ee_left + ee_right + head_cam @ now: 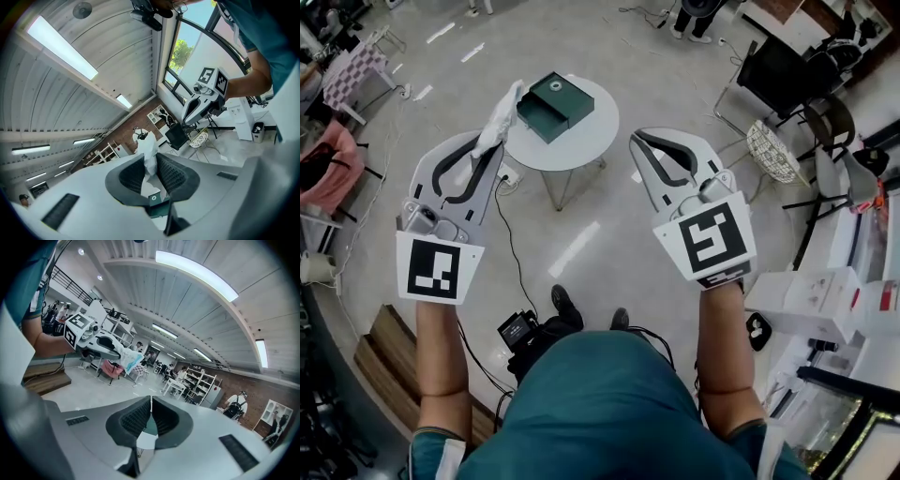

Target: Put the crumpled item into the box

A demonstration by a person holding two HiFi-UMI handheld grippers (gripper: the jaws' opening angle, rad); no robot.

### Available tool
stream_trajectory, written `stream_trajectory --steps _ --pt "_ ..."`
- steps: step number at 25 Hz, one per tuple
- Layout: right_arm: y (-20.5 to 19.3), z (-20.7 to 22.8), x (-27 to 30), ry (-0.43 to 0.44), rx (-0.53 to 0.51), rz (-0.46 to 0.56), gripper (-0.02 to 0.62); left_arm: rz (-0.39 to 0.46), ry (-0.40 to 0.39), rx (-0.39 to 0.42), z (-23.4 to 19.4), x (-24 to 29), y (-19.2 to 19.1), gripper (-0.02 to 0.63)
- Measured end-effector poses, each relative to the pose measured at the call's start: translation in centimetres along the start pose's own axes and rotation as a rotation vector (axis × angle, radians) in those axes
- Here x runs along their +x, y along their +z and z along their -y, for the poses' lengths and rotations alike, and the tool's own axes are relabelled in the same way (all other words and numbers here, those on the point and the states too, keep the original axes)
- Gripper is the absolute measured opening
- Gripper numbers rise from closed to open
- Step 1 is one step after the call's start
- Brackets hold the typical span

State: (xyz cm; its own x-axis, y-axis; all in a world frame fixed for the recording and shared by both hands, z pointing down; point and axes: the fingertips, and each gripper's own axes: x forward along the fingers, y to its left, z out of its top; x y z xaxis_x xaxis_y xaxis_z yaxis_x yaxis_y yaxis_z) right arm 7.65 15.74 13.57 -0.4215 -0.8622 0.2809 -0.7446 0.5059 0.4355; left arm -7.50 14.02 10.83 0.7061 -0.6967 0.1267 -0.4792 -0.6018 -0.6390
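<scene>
- White crumpled item (502, 114) sticks out of the left claw (487, 146). It is just beside the rim of the round white surface (581, 150) and not yet in the dark green box (551, 106) that sits on that surface.
- Only the head view gives the layout. Both claws are held out over the floor, with the surface ahead of and between them and the right claw (642, 141) off to its other side.
- The left gripper view shows the grip itself. The ribbed pads (176, 176) are closed on the lower part of the crumpled item, and the rest of it rises above the jaws. A green patch of the box shows low in the gap.
- The right gripper view shows that claw's jaws brought together to a thin slit with nothing between them. Below the slit are a bit of green box and white surface.
</scene>
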Motion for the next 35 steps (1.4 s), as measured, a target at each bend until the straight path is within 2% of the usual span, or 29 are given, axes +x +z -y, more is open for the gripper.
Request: stream_trajectory --steps 11,17,22,28,35 --pt "3.8 -2.0 8.2 -0.041 -0.001 -0.027 0.040 0.048 -0.032 0.003 -7.2 0.0 -6.1 0.081" --pt "5.7 -3.5 10.5 -0.037 -0.025 -0.033 0.040 0.057 -0.024 -0.007 -9.2 -1.2 -8.2 0.081" --pt "6.3 -2.9 12.7 -0.022 -0.029 -0.028 0.040 0.047 -0.018 -0.017 -10.4 -0.8 -9.4 0.081" --pt "6.6 -2.3 17.4 0.051 -0.046 0.017 0.040 -0.009 0.035 -0.021 -12.0 -0.1 -12.1 0.081" --pt "6.3 0.0 21.9 0.160 -0.068 0.071 0.040 -0.085 0.107 -0.035 -13.5 2.8 -13.5 0.081"
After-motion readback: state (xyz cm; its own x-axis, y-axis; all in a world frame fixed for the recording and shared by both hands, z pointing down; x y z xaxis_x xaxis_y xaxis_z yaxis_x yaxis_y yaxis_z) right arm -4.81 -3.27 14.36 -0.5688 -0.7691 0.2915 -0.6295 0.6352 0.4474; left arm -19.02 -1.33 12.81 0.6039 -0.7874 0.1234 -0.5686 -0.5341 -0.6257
